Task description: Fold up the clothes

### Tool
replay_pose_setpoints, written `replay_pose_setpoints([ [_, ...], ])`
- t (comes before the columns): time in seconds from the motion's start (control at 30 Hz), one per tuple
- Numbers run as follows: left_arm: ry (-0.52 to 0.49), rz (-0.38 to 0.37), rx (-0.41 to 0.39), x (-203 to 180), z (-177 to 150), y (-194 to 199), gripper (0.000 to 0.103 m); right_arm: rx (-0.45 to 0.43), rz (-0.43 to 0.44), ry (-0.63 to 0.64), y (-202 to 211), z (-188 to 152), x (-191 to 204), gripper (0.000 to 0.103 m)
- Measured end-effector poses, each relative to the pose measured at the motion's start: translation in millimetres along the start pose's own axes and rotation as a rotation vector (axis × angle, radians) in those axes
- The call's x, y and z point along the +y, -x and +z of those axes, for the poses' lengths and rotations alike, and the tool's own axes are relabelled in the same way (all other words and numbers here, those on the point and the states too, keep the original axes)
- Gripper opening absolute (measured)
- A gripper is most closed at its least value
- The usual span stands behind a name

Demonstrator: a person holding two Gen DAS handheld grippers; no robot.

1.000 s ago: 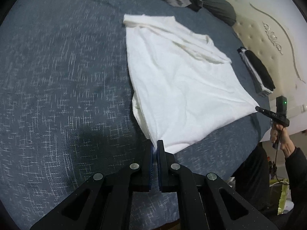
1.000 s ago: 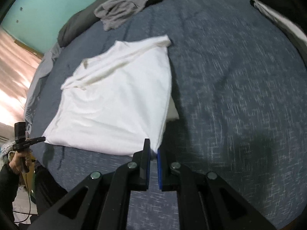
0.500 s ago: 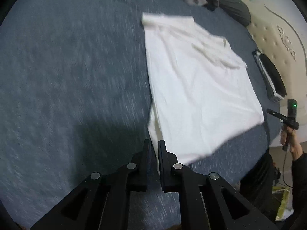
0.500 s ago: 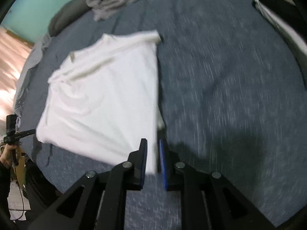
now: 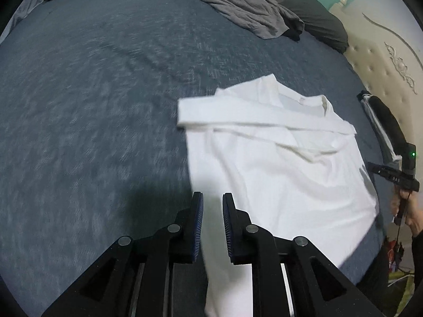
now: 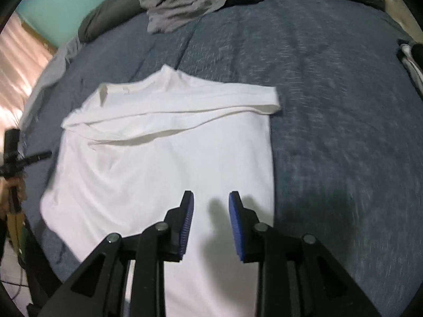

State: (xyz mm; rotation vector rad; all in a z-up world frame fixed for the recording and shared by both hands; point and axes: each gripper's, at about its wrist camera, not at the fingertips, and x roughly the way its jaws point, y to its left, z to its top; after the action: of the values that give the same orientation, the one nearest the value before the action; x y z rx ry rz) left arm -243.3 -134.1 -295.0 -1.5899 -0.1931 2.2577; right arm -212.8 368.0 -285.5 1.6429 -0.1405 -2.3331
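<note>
On the blue-grey bed (image 5: 105,100) a white shirt (image 5: 277,169) lies spread with its sleeves turned in across the chest, collar toward the pillows, hem toward the person. Its lower left corner runs down between and under the fingers of the left gripper (image 5: 212,206), whose jaws stand a little apart with cloth in the gap; whether the pads actually pinch the cloth cannot be told. From the other wrist, the right gripper (image 6: 210,203) hovers over the lower middle of the shirt (image 6: 164,174) with its jaws wide apart and nothing between them.

Risks from here, as a judgement: with the left jaws slack, any lift could let the hem slide out, and the corner would drop crooked. If only one side gets carried toward the collar, the fold line will run skewed and the loosely laid sleeves could slip out of the bundle. A right pinch taken mid-panel rather than at the hem edge might gather a single layer and bunch the cloth. Both views are smeared by motion, so fast travel could also drag the shirt across the bed toward the crumpled grey clothes (image 5: 246,2) or the dark folded stack (image 5: 383,121) by the headboard
</note>
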Motion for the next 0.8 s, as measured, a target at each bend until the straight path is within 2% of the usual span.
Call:
replay_pose_setpoints([
  [0.2, -0.011, 0.008, 0.024, 2.7, 26.2, -36.1, 0.016, 0.015, -0.042, 0.027, -29.4, 30.7, 1.4, 0.027],
  [0.4, -0.002, 0.004, -0.024, 8.5, 51.5, -43.5, 0.016, 0.021, -0.063, 0.051, -50.7, 56.6, -2.1, 0.027],
  [0.6, 0.057, -0.002, -0.076, 19.3, 80.5, -49.6, 0.016, -0.056, -0.089, 0.024, -54.9, 84.3, -13.0, 0.027],
  [0.8, 0.128, -0.007, -0.143, 31.1, 110.8, -46.2, 0.016, -0.129, -0.119, -0.061, -48.1, 112.5, -32.5, 0.027],
])
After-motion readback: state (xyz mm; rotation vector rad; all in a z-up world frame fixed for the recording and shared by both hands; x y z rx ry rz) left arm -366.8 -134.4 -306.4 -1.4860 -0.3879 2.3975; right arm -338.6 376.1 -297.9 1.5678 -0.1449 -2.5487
